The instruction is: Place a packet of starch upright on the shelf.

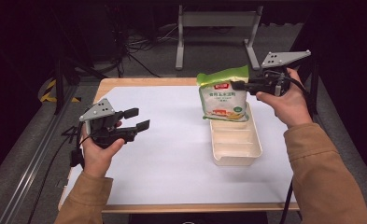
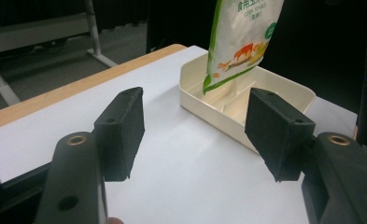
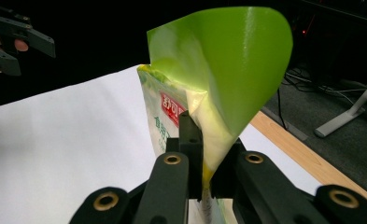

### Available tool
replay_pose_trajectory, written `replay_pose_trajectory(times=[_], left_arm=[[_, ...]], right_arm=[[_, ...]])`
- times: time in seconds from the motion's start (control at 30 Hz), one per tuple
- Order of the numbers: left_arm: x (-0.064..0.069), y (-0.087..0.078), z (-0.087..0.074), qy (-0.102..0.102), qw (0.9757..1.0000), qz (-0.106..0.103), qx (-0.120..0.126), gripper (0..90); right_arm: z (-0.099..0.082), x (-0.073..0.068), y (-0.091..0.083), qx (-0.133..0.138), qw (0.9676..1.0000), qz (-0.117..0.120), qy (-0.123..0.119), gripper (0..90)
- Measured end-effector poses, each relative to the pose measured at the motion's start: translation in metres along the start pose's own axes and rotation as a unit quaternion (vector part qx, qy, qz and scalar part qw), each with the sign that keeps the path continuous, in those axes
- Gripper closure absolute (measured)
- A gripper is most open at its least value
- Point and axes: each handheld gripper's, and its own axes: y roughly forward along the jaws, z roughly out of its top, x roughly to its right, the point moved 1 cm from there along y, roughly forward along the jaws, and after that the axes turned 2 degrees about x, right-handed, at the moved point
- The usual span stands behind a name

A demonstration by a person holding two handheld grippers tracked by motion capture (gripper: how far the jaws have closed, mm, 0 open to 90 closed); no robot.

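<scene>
Nearest the high camera, the person's tan sleeves come in over the near edge of the surface (image 1: 172, 158), a wooden table covered by a white sheet. The left tool (image 1: 137, 119) is held over the left side of the surface, near its left edge, with its jaws spread wide and nothing between them; in the left gripper view its two black pads frame bare white sheet, so it seems to be parked out of the way or waiting to assist. The right tool (image 1: 237, 85) is up over the far right part of the surface, jaws closed tight on the green top seam of a bag of corn starch (image 1: 223, 95). Gripping the bag by its sealed upper edge lets it hang upright, its weight keeping it straight, which suits lowering it bottom first. The bag's lower edge is at the far end of a cream plastic tray (image 1: 237, 149) that lies toward the right edge of the surface; in the left gripper view the bottom corner dips inside the tray's rim, though whether it touches the tray floor cannot be told. In the right gripper view the green seam folds and curls above the pinch, a sign that the thin film is held by a narrow strip only.
</scene>
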Motion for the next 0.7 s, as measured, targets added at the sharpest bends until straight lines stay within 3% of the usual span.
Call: replay_pose_trajectory(times=[0.27, 0.7], left_arm=[[-0.002, -0.010, -0.005, -0.009, 0.9999, 0.013, 0.001, 37.8], [-0.005, -0.013, -0.010, -0.018, 0.9997, 0.018, -0.002, 37.4]], right_arm=[[-0.014, 0.010, 0.001, 0.001, 1.0000, 0.004, 0.006, 85.6], [-0.032, 0.019, 0.008, -0.006, 0.9999, 0.010, 0.001, 85.5]])
